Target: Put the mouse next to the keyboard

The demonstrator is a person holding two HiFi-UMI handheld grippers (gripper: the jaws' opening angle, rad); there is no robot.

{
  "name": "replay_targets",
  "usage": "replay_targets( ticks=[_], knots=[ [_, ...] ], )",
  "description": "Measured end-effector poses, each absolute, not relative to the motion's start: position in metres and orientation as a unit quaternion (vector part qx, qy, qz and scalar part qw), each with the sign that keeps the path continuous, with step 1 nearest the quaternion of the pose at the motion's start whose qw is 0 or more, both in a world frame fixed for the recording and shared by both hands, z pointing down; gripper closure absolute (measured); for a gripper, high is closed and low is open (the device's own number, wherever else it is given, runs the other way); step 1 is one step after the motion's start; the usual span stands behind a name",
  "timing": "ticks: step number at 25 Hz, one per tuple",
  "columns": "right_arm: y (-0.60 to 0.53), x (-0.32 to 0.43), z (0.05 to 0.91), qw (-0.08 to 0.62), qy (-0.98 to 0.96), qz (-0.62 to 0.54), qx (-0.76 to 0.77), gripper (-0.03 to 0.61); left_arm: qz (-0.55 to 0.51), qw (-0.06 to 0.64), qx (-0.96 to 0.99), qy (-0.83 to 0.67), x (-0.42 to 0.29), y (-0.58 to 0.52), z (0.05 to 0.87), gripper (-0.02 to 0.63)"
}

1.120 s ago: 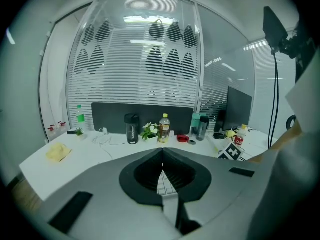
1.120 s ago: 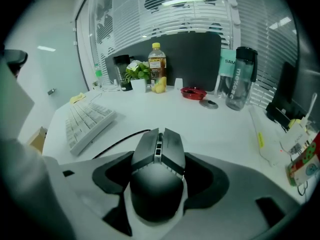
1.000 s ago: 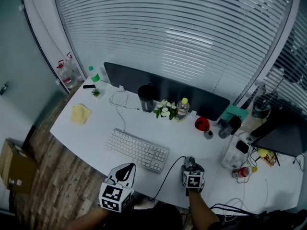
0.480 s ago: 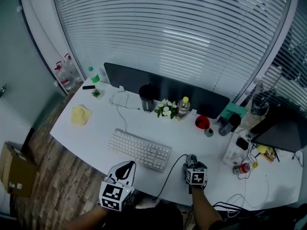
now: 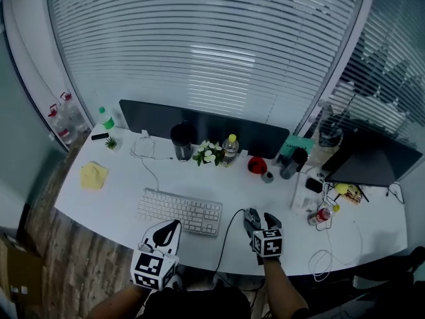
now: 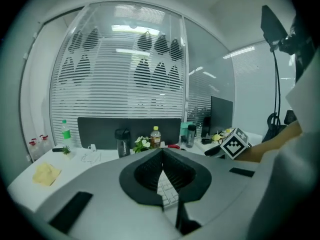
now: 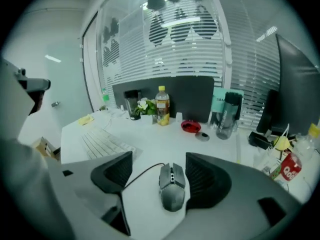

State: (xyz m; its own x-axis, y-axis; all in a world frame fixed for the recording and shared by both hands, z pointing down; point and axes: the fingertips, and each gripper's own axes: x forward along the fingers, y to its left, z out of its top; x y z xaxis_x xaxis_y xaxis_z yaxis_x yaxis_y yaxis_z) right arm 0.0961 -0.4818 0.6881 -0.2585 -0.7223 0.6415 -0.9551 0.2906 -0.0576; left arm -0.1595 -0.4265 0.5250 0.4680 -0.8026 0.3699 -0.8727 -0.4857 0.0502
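My right gripper has its fingers released: the jaws have just been opening and now stand spread wide, clasping nothing. The mouse shows between them, flat on the white desk, and my pads are not pressing on it. Its right side shows close beside my right jaw, while on its left a broad strip of bare desk separates it from the other jaw.

In the head view the mouse sits close to the near edge of the desk, just right of the keyboard, with a narrow gap of desk between the two. Its cable leaves the far end of the mouse and curves left and toward me.

My left gripper is clenched, the two jaw tips meeting with nothing caught between them. Through the gap below the tips I see only a bit of the keyboard. In the head view this gripper is at the near edge, by the keyboard's near side.

Farther back on the desk stand a dark cup, a small bunch of white flowers, a bottle with a yellow cap and a red bowl. A yellow cloth lies far left.
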Motion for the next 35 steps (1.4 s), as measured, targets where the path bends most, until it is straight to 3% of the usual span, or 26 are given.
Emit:
replay_targets(
  ticks=[3,7,11,13,17,21,26,30,35],
  knots=[
    [-0.472,0.086,0.638,0.218,-0.769,0.205,0.565,0.295,0.138,0.100,0.868,-0.466,-0.159,-0.428,0.508,0.586],
    [-0.451,0.063,0.581,0.184,-0.782,0.187,0.566,0.295,0.131,0.067,0.888,-0.437,-0.161,-0.432,0.481,0.586],
    [-0.426,0.047,0.529,0.139,-0.784,0.177,0.578,0.313,0.101,0.097,0.900,-0.412,-0.166,-0.430,0.465,0.586],
    [-0.414,0.038,0.505,0.116,-0.790,0.176,0.576,0.375,0.096,0.110,0.903,-0.404,-0.170,-0.430,0.462,0.586],
    [-0.392,0.027,0.466,0.095,-0.791,0.149,0.586,0.382,0.103,0.084,0.915,-0.381,-0.171,-0.423,0.458,0.586],
    [-0.367,0.018,0.441,0.052,-0.789,0.157,0.592,0.486,0.102,0.075,0.925,-0.357,-0.169,-0.415,0.451,0.586],
    [-0.348,0.021,0.411,0.051,-0.789,0.138,0.596,0.502,0.088,0.095,0.927,-0.351,-0.159,-0.409,0.428,0.586],
    [-0.340,0.037,0.391,0.054,-0.785,0.120,0.606,0.558,0.077,0.066,0.933,-0.346,-0.143,-0.400,0.400,0.586],
    [-0.331,0.057,0.375,0.057,-0.787,0.100,0.606,0.577,0.087,0.039,0.924,-0.370,-0.126,-0.393,0.391,0.586]
  ],
)
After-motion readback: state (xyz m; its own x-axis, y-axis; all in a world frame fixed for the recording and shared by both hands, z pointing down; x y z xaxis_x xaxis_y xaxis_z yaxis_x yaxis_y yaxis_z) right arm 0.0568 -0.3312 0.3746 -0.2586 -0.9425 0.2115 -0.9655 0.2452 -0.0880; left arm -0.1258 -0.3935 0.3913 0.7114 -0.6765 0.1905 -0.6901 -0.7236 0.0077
